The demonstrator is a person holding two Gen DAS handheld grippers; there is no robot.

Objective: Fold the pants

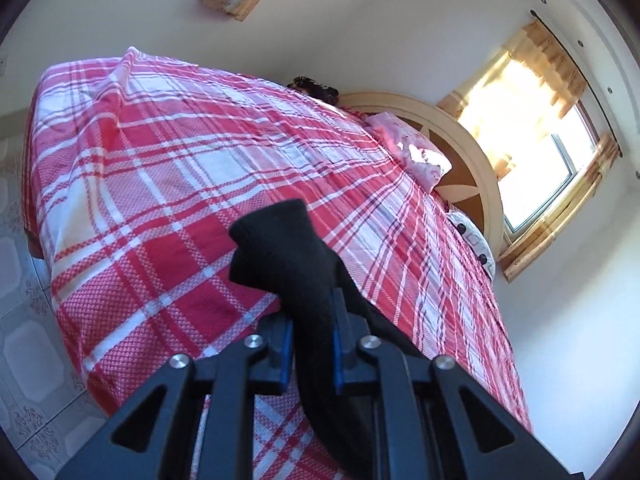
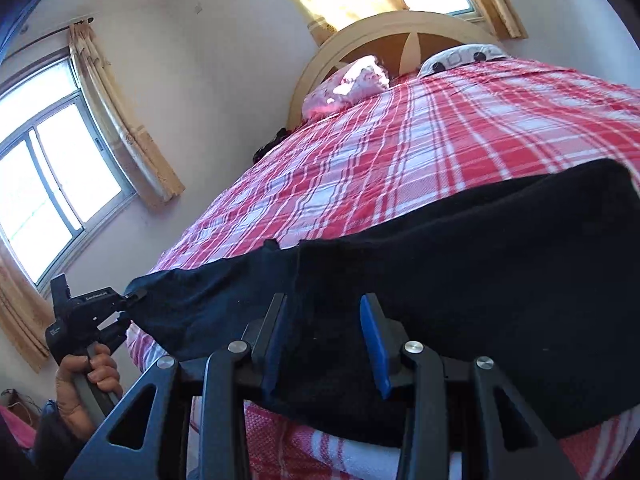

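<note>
The black pants [image 2: 480, 280] lie across the near edge of a bed with a red and white plaid cover [image 2: 420, 152]. My left gripper [image 1: 310, 344] is shut on a bunched end of the black pants [image 1: 288, 248], which sticks up between the blue pads. It also shows in the right wrist view [image 2: 124, 300], pinching the left corner of the cloth. My right gripper [image 2: 324, 344] has its blue pads apart with the pants' fabric lying between and under them; the jaws look open.
Two pillows [image 2: 352, 80] lie at the arched wooden headboard [image 2: 400, 28]. Curtained windows [image 2: 52, 184] are in the walls to the left and behind the headboard. A tiled floor [image 1: 24, 320] runs along the bed's far side.
</note>
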